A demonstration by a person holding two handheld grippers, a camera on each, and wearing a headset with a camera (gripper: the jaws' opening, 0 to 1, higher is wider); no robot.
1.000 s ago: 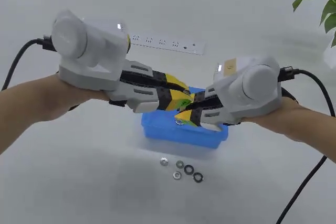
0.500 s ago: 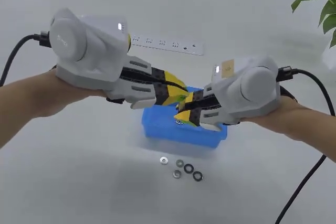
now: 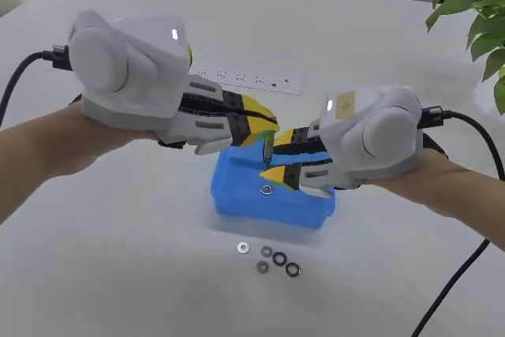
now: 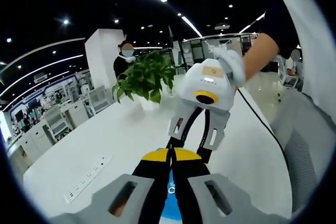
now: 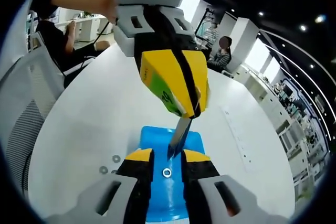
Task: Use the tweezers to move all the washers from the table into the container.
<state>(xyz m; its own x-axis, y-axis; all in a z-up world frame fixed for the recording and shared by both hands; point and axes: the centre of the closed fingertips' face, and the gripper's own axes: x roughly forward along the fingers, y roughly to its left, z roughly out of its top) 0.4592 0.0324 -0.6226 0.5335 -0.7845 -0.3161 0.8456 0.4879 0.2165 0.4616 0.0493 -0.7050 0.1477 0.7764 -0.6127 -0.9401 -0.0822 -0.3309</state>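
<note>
washer (image 3: 267, 190) in container (image 3: 237, 199), loose washers (image 3: 279, 258) before it

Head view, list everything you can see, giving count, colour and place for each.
table: one, white, under everything
container: one, blue, mid-table under the gripper tips
washer in container: one, silver
washers on table: five, three silver and two darker, clustered just in front of the container
power strip: one, white, behind the container
plant: one, green, far right edge
tweezers: one, grey metal, tips down over the container
cables: two, black, one from each gripper
left gripper: white body, yellow-black jaws, shut on the tweezers
right gripper: same colours, jaws apart around the tweezers' tips
hands: two, one behind each gripper
</note>
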